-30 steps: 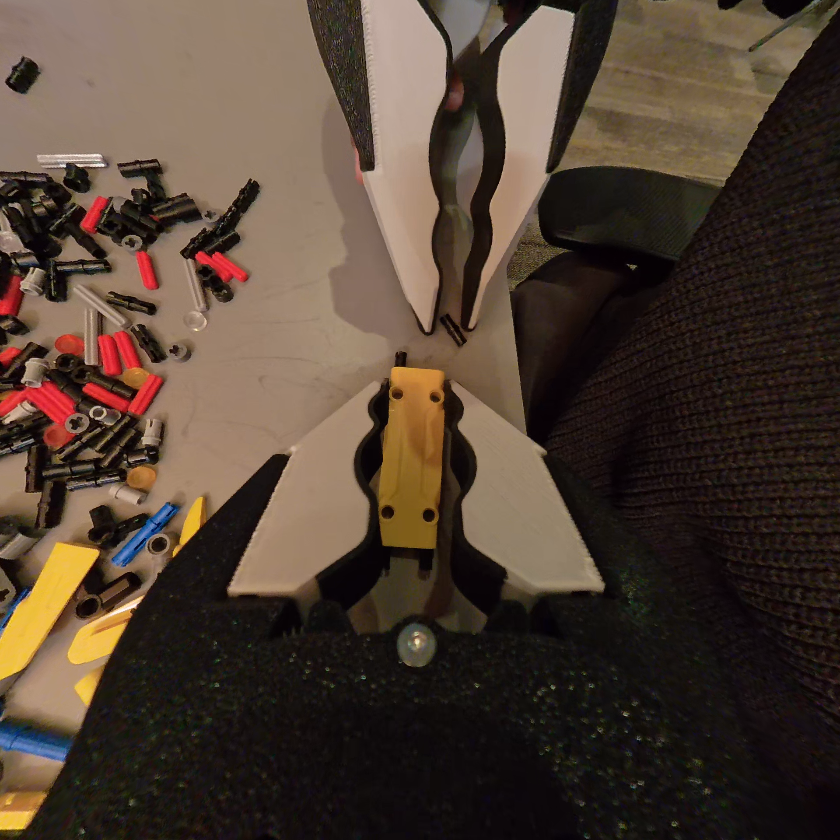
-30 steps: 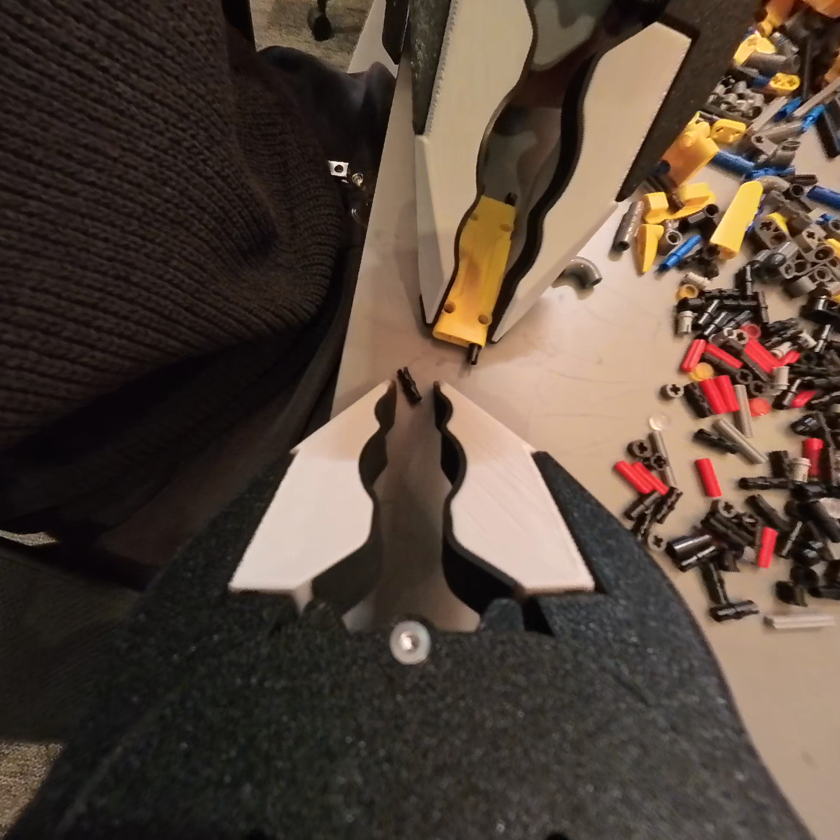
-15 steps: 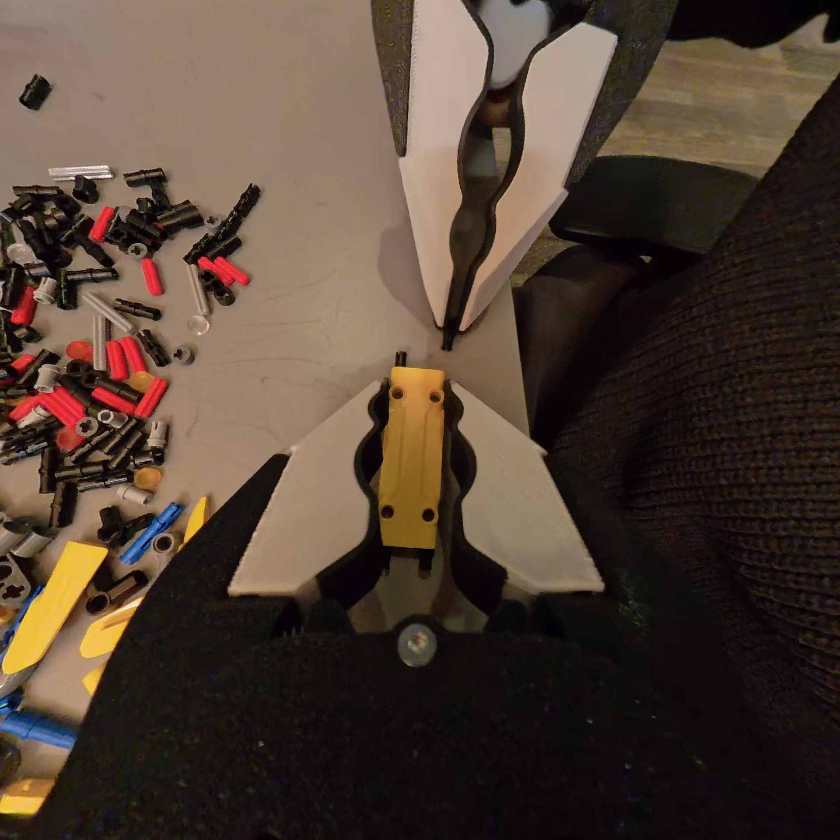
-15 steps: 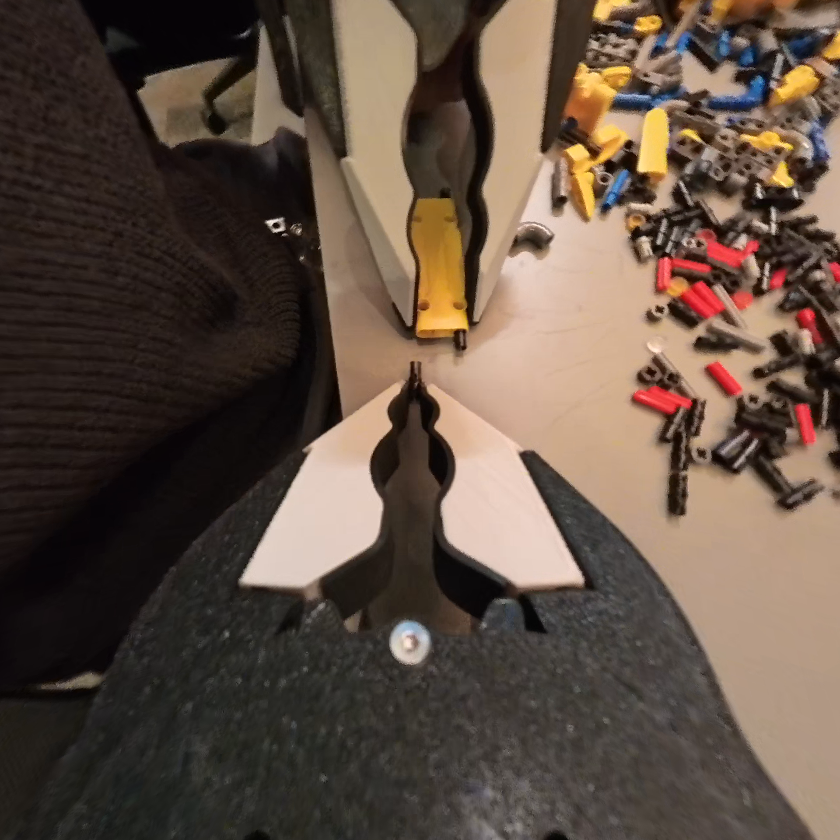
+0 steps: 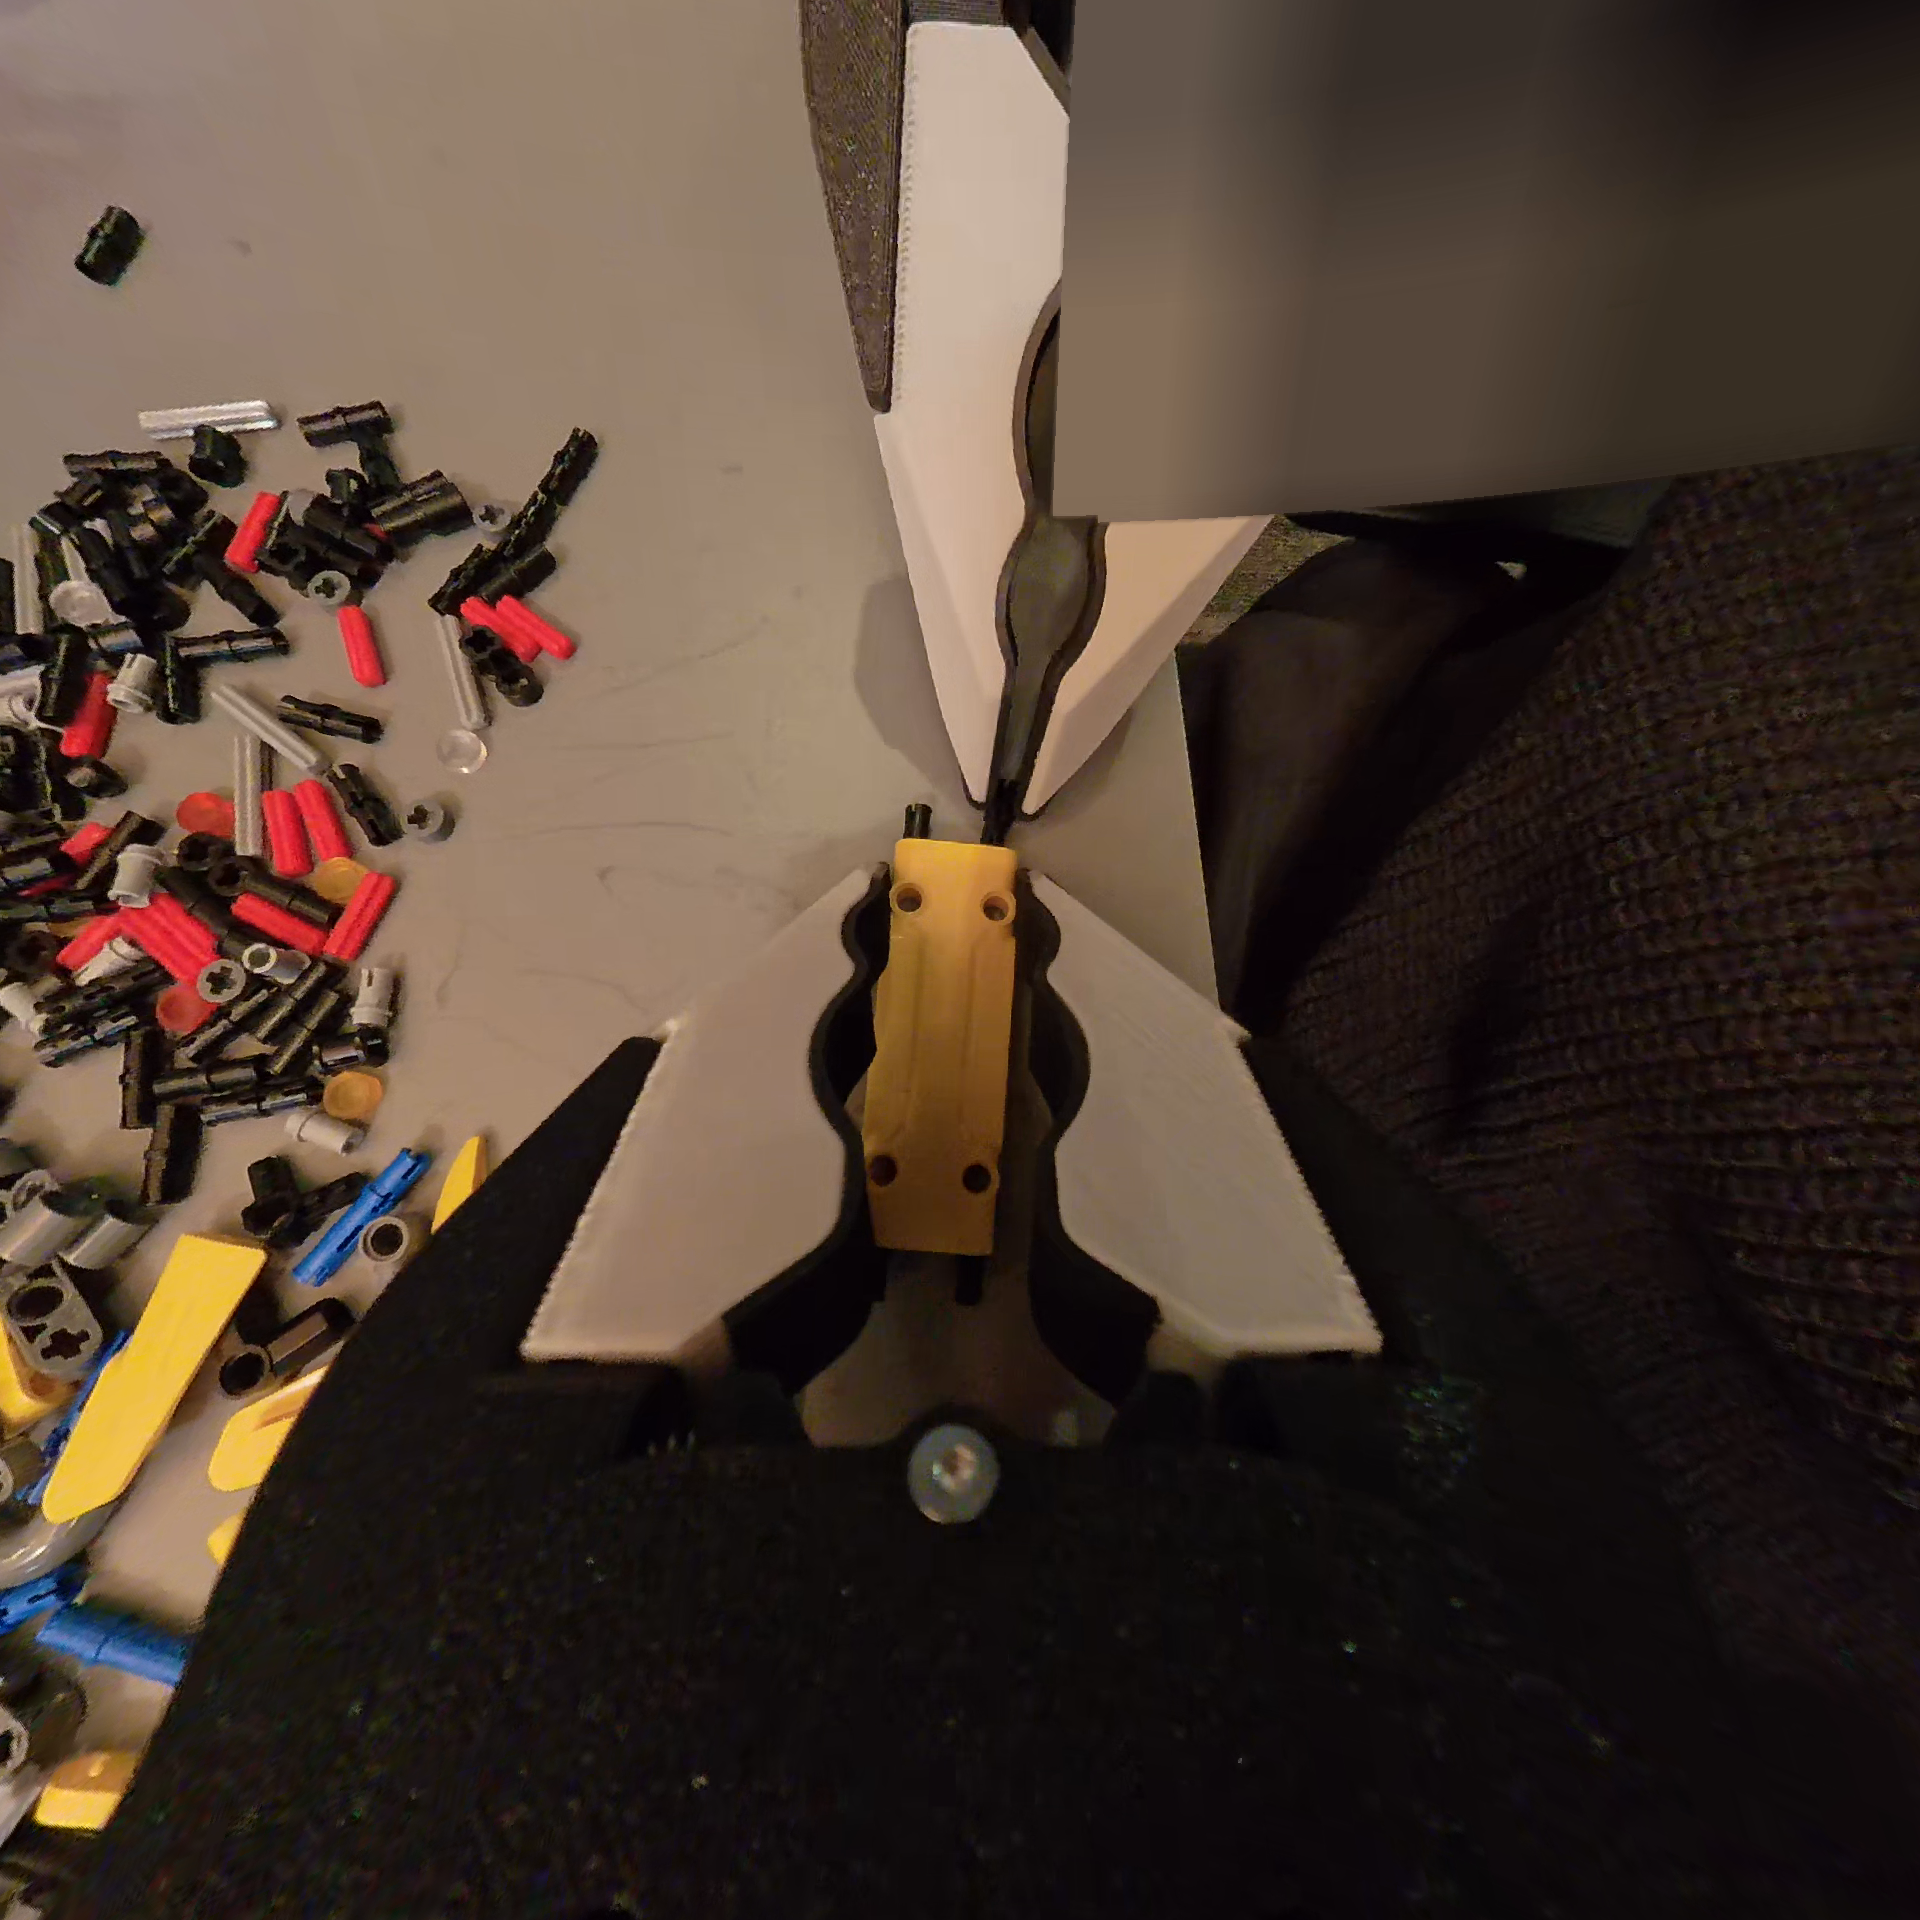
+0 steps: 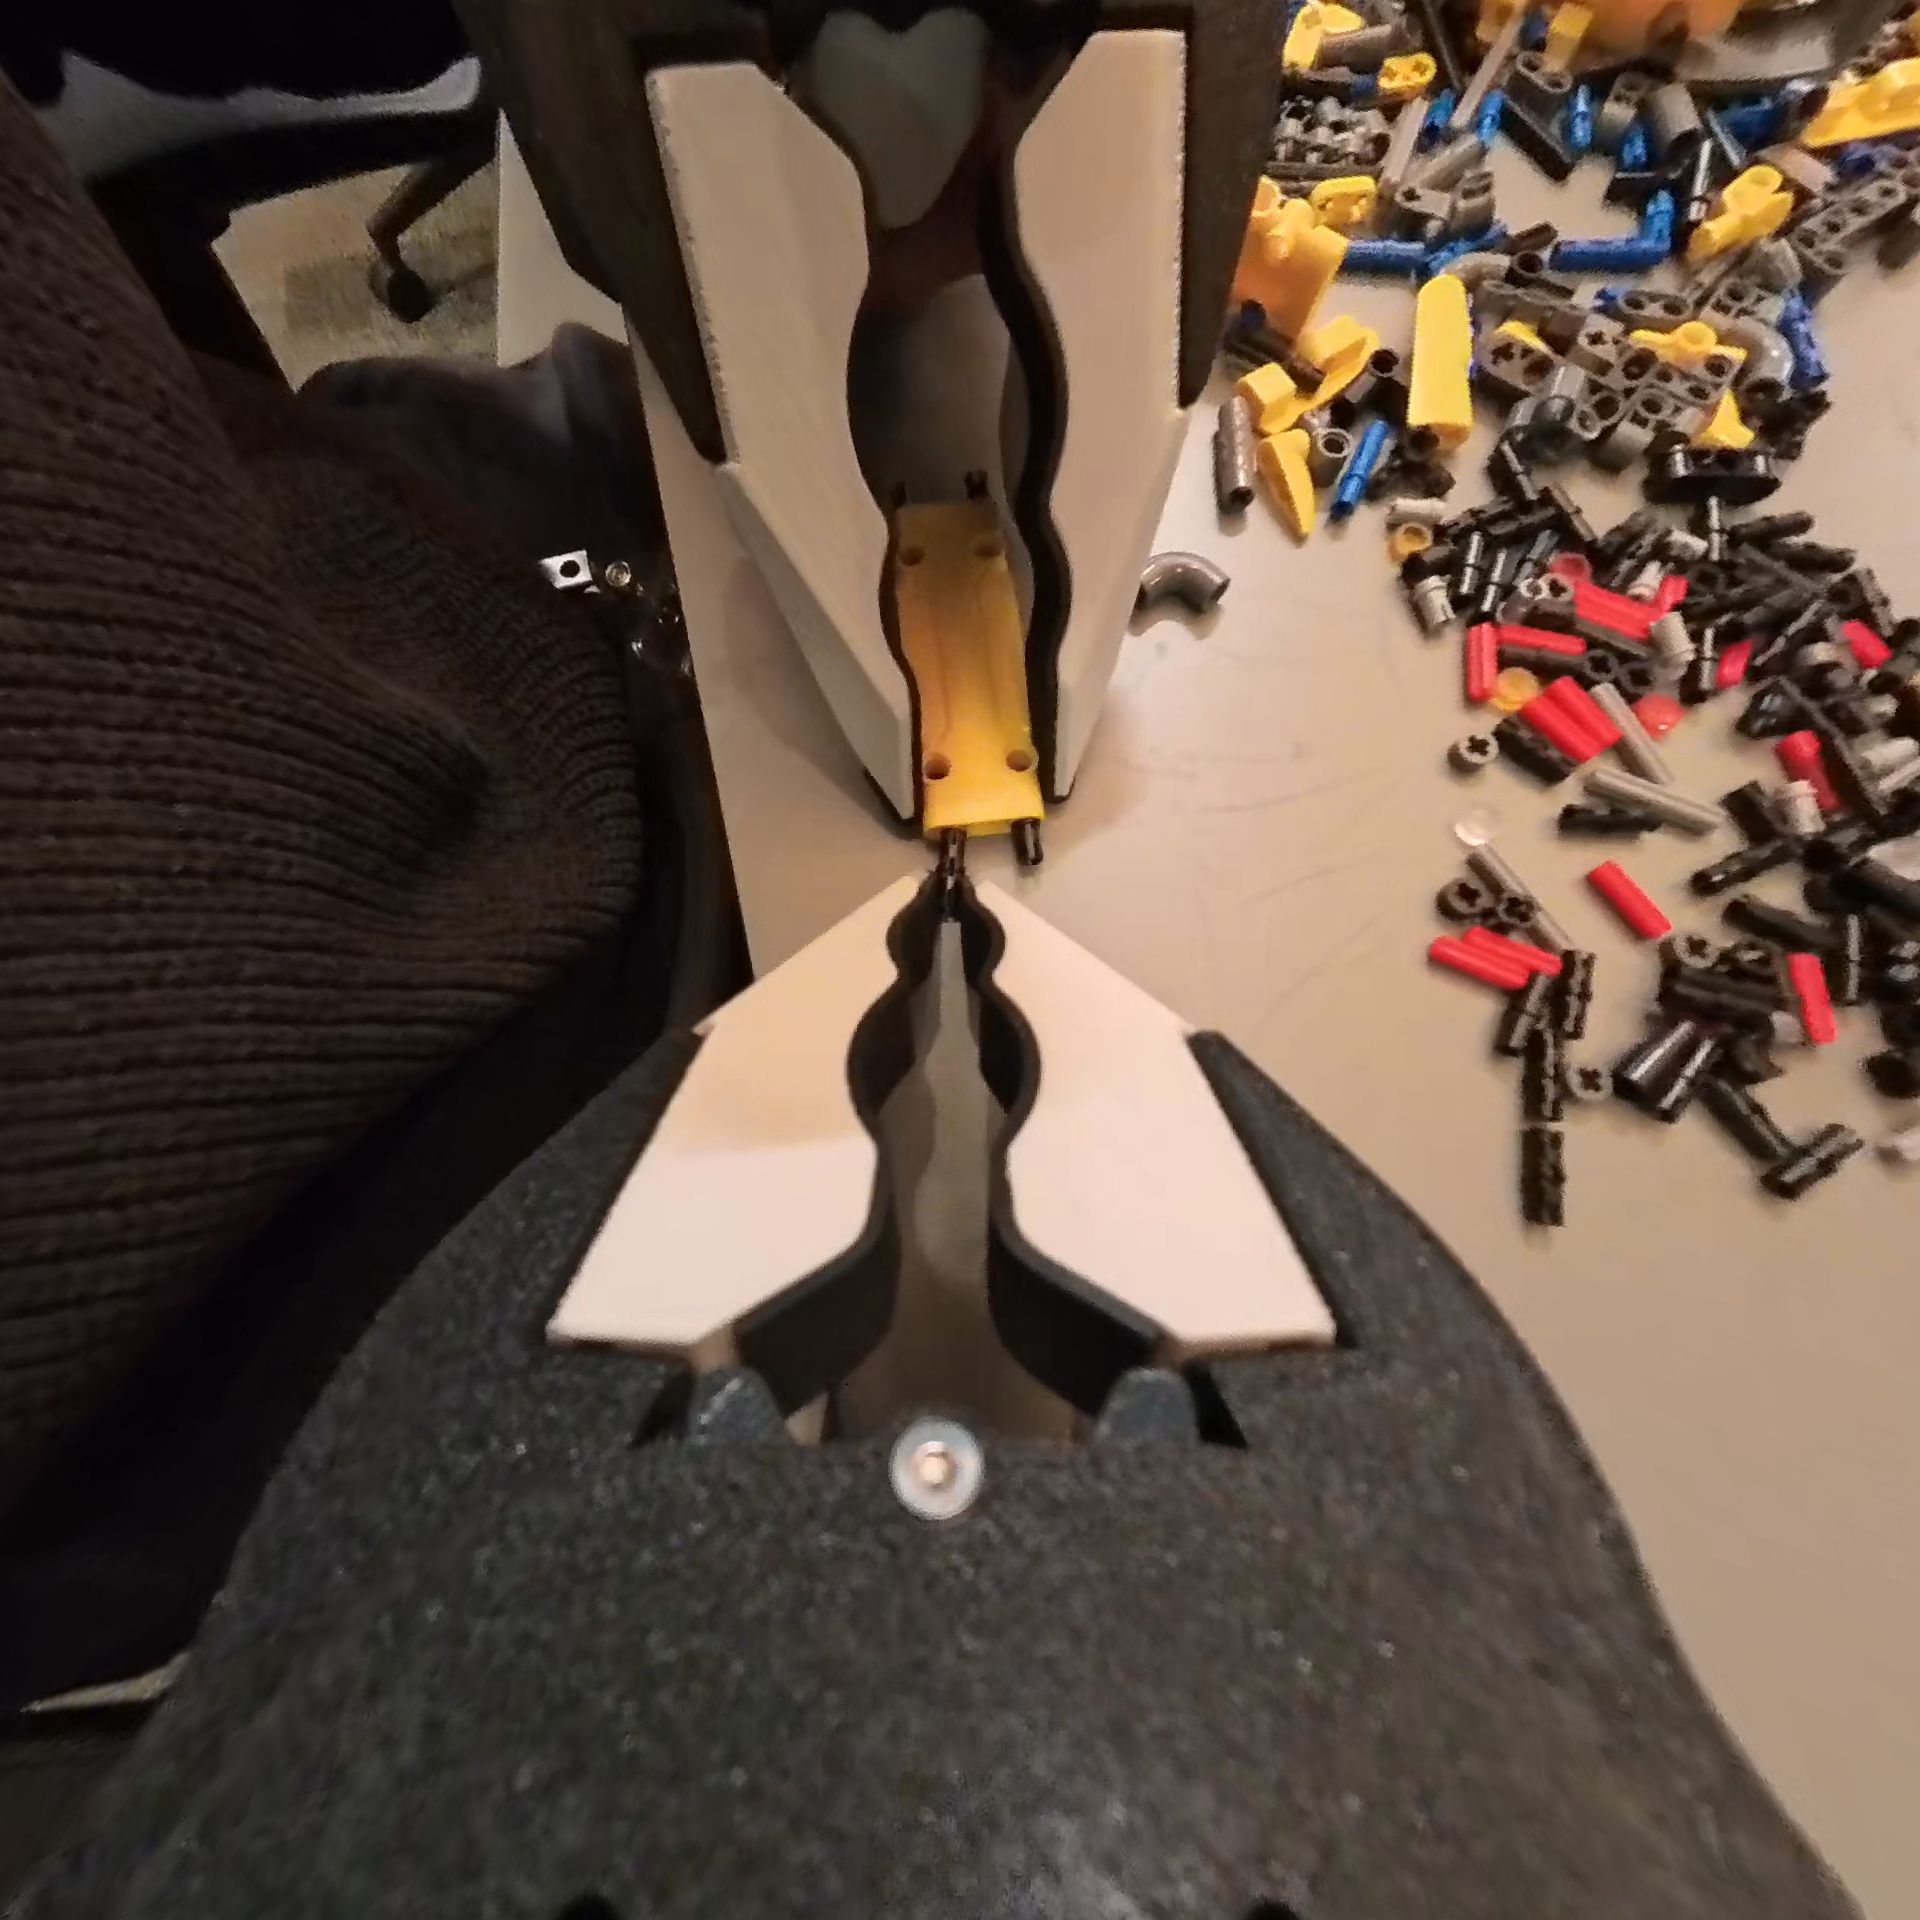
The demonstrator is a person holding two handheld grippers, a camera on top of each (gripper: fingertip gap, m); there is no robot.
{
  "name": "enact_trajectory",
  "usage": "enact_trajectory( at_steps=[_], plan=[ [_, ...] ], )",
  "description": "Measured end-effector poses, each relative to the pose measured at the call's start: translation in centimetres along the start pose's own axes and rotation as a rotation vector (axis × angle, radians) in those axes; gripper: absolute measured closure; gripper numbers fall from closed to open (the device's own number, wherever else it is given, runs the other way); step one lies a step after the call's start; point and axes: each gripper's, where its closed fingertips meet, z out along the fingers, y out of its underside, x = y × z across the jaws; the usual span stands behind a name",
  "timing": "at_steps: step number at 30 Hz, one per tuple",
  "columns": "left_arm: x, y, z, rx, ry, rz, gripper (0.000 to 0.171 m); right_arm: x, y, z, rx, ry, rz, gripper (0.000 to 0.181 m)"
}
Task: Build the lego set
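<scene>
L gripper [image 5: 945, 883] is clamped on a yellow panel piece [image 5: 940, 1049], which sits lengthwise between its fingers w/ the front end poking just past the tips, above the worktop [image 5: 623, 312] near its edge. One black pin [image 5: 916, 819] is already seated in the left hole of that front end. R gripper [image 6: 948, 894] comes in nose-to-nose from the opposite side, fingers pinched tight on a second black pin [image 6: 949, 868], whose free end is touching or just about touching the other corner of the panel.

Judging from that, the step in hand looks like a pin insertion, and doing it well is mostly alignment. The pin should be kept coaxial w/ the hole and pushed straight along its axis, no sideways lean. Only a short stub of pin is gripped, so it prob pivots easily if the push is off-axis. L gripper needs to hold the panel rigid as the counter-force.

Hard to make out: the hole itself isn't visible from either view, so can't tell if the pin tip is inside or just butted against the face. A blurred patch covers part of the R gripper in the left wrist view. Loose parts pile [image 6: 1662, 727] of red, black, blue and yellow bits is cut off at the frame edges, and a dark knit sleeve [image 5: 1610, 935] hides whatever's beyond the worktop edge.
</scene>
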Motion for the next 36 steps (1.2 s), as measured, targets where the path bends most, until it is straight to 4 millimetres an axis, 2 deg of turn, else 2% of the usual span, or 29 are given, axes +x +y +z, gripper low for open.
enact_trajectory(
  at_steps=[6, 13, 21, 28, 32, 36],
  plan=[
    [0.0, -0.03, -0.04, 0.003, 0.026, -0.029, 0.149, -0.12, -0.02, 0.08, -0.017, -0.036, -0.098, 0.178],
    [-0.05, 0.02, -0.01, -0.001, 0.011, -0.017, 0.149, -0.1, -0.07, 0.15, -0.014, -0.078, -0.115, 0.178],
    [-0.06, 0.03, 0.01, -0.001, -0.002, -0.019, 0.149, -0.09, -0.14, 0.17, 0.004, -0.147, 0.005, 0.179],
    [-0.06, 0.03, 0.01, -0.001, -0.001, -0.02, 0.149, -0.15, -0.28, 0.16, 0.008, -0.234, 0.18, 0.179],
    [-0.08, 0.02, 0.0, -0.001, 0.006, -0.028, 0.149, -0.16, -0.29, 0.21, 0.007, -0.195, 0.108, 0.179],
    [-0.09, 0.0, 0.01, 0.0, 0.015, -0.038, 0.149, -0.17, -0.28, 0.25, 0.008, -0.121, -0.039, 0.179]
  ],
)
